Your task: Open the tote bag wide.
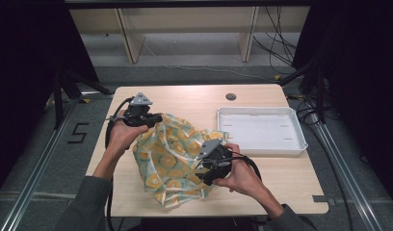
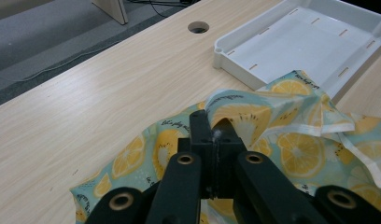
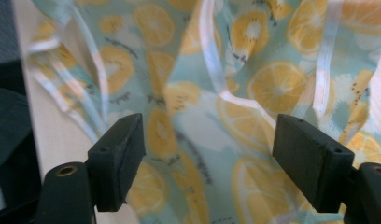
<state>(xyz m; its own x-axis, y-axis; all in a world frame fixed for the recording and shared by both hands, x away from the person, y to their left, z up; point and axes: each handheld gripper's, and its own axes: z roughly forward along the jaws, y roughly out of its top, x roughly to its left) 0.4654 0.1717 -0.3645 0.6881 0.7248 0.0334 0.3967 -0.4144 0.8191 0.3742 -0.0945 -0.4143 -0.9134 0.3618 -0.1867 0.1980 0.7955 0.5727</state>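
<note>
My left gripper (image 2: 212, 135) is clenched on a fold of the lemon-print cloth (image 1: 173, 159), which lies crumpled just beside the white tray (image 1: 262, 130). My right gripper (image 3: 207, 154) hangs spread wide over the cloth, grasping nothing.

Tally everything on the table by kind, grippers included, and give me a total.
Lemon-print cloth: 1
White tray: 1
Grippers: 2, the left gripper shut on the cloth, the right gripper open over it
Total: 4
</note>
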